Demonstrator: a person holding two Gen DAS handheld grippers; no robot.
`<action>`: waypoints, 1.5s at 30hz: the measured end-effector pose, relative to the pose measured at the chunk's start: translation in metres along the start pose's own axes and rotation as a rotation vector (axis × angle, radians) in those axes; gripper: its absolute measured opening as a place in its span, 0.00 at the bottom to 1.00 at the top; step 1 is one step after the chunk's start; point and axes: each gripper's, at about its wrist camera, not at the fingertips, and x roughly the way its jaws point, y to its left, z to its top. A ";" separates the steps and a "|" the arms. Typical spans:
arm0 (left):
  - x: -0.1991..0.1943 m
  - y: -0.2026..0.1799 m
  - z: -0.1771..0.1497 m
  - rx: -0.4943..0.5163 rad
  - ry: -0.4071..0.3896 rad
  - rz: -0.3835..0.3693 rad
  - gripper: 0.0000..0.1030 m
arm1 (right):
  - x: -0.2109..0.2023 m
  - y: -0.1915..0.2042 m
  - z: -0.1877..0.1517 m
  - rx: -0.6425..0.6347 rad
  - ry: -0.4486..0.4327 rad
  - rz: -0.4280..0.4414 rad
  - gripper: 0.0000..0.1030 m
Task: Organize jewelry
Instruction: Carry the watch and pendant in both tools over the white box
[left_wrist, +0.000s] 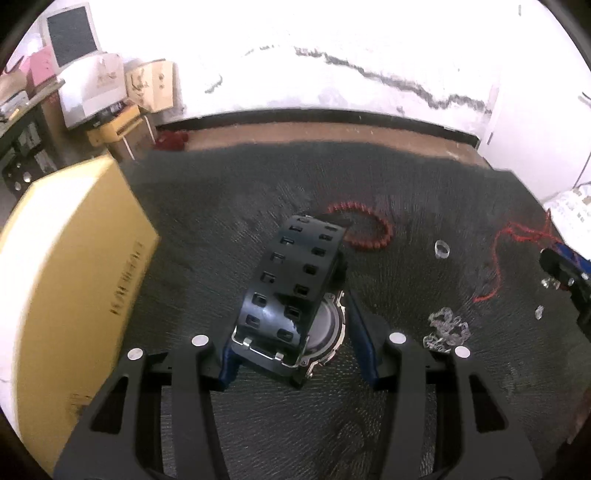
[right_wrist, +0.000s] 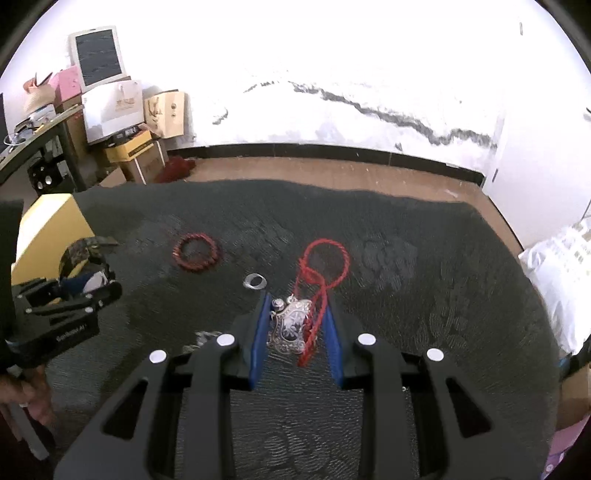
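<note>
My left gripper (left_wrist: 293, 332) is shut on a black watch (left_wrist: 291, 291); its perforated strap sticks up and forward, its metal case back faces the right finger. It shows at the left of the right wrist view (right_wrist: 83, 273). My right gripper (right_wrist: 295, 325) stands around a silver pendant (right_wrist: 290, 326) on a red cord (right_wrist: 325, 266); the blue pads flank the pendant with small gaps on each side. A red bead bracelet (left_wrist: 369, 229) lies on the dark cloth (left_wrist: 221, 229) and also shows in the right wrist view (right_wrist: 197, 253). A small clear ring (left_wrist: 442, 249) lies nearby.
A yellow box (left_wrist: 70, 280) stands at the left edge of the cloth. A clear crystal bracelet (left_wrist: 447, 326) lies by my left gripper's right finger. White bedding (right_wrist: 557, 280) is at the right. Boxes and a monitor (right_wrist: 98, 55) stand beyond on the left.
</note>
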 end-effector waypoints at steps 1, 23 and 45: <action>-0.009 0.006 0.004 -0.007 -0.012 0.002 0.48 | -0.005 0.005 0.004 0.000 -0.008 0.006 0.27; -0.190 0.232 0.005 -0.173 -0.175 0.228 0.48 | -0.119 0.306 0.090 -0.280 -0.167 0.330 0.27; -0.133 0.319 -0.050 -0.325 -0.052 0.244 0.48 | -0.036 0.421 0.074 -0.365 -0.025 0.380 0.27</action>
